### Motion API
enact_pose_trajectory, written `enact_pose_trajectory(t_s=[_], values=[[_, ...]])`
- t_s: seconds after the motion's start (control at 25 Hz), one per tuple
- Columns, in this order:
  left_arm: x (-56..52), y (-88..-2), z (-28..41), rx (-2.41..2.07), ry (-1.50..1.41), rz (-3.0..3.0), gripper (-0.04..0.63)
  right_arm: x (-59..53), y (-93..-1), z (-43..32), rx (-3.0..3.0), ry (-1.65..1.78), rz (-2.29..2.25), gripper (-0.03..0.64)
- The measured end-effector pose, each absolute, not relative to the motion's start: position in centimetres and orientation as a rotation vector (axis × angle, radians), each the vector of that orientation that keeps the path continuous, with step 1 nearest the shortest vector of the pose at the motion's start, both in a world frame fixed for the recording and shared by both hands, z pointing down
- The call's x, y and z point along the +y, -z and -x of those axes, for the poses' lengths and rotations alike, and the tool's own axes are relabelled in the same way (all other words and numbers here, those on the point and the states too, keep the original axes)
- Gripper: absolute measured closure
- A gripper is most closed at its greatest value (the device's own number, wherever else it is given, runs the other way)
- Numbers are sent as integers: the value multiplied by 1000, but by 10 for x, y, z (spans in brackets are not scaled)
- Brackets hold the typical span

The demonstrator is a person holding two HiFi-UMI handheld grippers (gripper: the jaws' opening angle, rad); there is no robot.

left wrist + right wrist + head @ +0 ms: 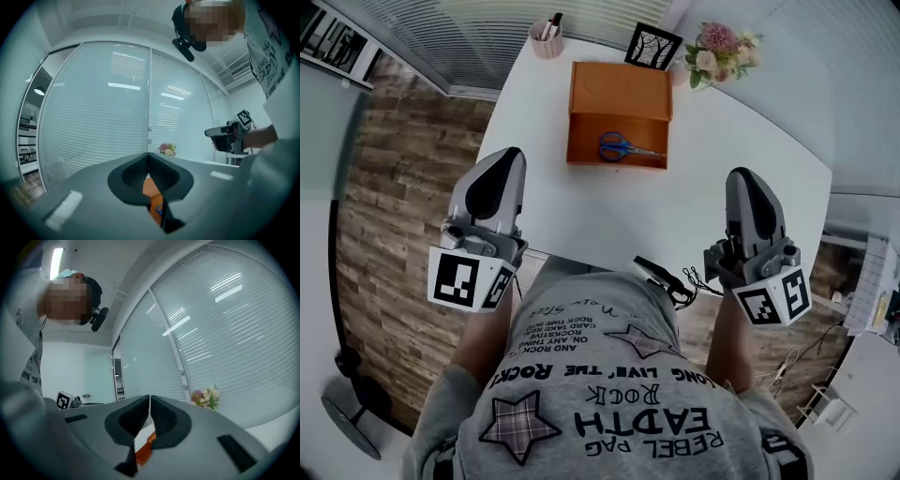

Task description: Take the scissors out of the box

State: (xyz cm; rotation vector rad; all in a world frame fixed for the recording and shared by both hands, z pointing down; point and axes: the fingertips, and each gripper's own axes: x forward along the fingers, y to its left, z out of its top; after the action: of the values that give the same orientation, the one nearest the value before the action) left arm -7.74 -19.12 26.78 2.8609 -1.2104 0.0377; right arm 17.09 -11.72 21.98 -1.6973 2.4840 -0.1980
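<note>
- Head view: blue-handled scissors [622, 147] lie flat inside the open orange box [619, 89], at the far middle of the white table [675, 216]. The left gripper [508, 157] and right gripper [742, 178] hover over the near edge, one to each side, both well apart from the box. Nothing is lifted. As I judge it, the whole job remains: reach in, open, grip, lift out.
- Left gripper view: jaws are pressed together with nothing between them. Through the slot under the pads show a strip of orange box and a sliver of blue handle. So this tool is aimed at the scissors, which the head view cannot confirm.
- Right gripper view: jaws are likewise closed and empty. Only a corner of orange shows below the pads, with no scissors. Flowers [206, 398] stand off to the side by the blinds.
</note>
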Motion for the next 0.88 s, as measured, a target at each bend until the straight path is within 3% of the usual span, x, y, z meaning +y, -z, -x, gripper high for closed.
enact_pose_trajectory(t_s=[0.88], values=[[-186, -299, 68, -1323, -94, -2760, 586, -160, -271, -155, 2827, 299, 1536, 601]])
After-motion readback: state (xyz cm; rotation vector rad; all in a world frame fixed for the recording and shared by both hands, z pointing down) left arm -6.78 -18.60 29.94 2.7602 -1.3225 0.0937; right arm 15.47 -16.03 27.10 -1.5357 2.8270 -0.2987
